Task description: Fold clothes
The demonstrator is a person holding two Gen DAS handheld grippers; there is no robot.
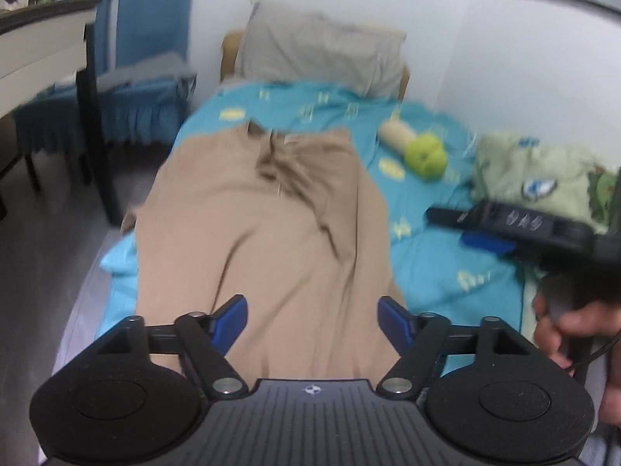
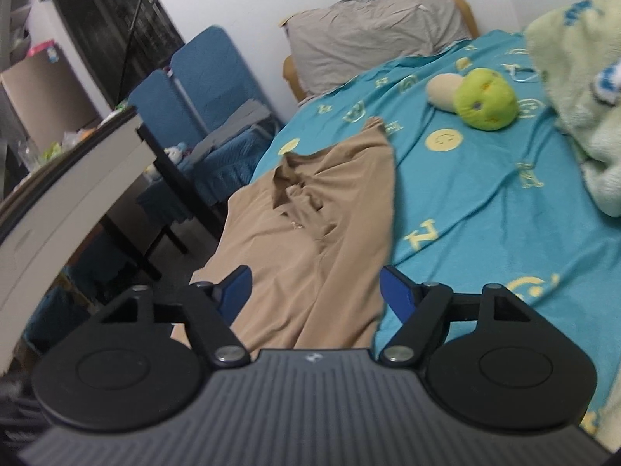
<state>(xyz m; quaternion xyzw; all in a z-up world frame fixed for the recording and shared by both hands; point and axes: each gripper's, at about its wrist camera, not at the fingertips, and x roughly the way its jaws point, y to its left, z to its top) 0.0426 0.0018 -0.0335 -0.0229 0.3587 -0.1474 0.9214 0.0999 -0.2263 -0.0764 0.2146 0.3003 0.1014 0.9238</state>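
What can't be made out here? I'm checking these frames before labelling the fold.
- Garment: its near hem is hidden behind the left gripper in the left wrist view and behind the right gripper in the right wrist view.
- Garment type: the bunched collar area is motion-blurred in the left view, so it cannot be told.
- Blanket: cut off by the right edge.
- Hand: mostly cut off at the frame's right.

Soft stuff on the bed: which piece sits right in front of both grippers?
The tan garment, spread flat on the teal sheet. The green plush toy, pale green blanket and grey pillow all lie farther off.
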